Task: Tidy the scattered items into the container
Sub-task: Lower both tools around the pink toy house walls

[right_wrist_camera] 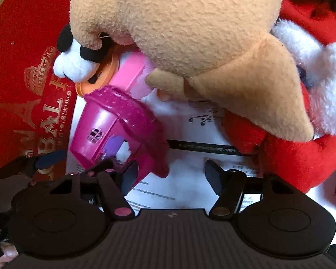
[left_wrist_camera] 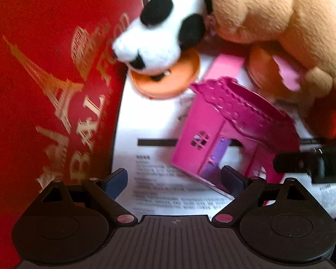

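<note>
left hand-held gripper (left_wrist_camera: 173, 180): jaws wide apart, nothing between the pads; pointed steeply down over a printed sheet (left_wrist_camera: 145, 121).
right hand-held gripper (right_wrist_camera: 172, 174): jaws parted, about mid-width, nothing gripped; its left finger sits just beside the lower edge of the toy house, contact not resolvable.
nearest item: pink toy house (left_wrist_camera: 230, 130), tipped on its side, lying on the printed sheet; right ahead of the left hand-held gripper's right finger, and ahead-left of the right hand-held gripper (right_wrist_camera: 121, 132).
further out: orange disc (left_wrist_camera: 165, 80) beyond the house, with a black-and-white plush (left_wrist_camera: 165, 29) resting on it; tan plush (left_wrist_camera: 280, 27) ahead-right of the left gripper, filling the field above the right gripper (right_wrist_camera: 190, 33); red-and-white plush (right_wrist_camera: 302, 139) to the right gripper's right.
red box (left_wrist_camera: 47, 85): gold lettering, to the left of both grippers; whether it is the container or its lid, cannot tell.
container interior: not visible in either view.
progress (judgement): early. All visible items lie loose on the sheets; none is seen stowed.
remaining (judgement): house looks like the next pick, then disc and plush toys.
</note>
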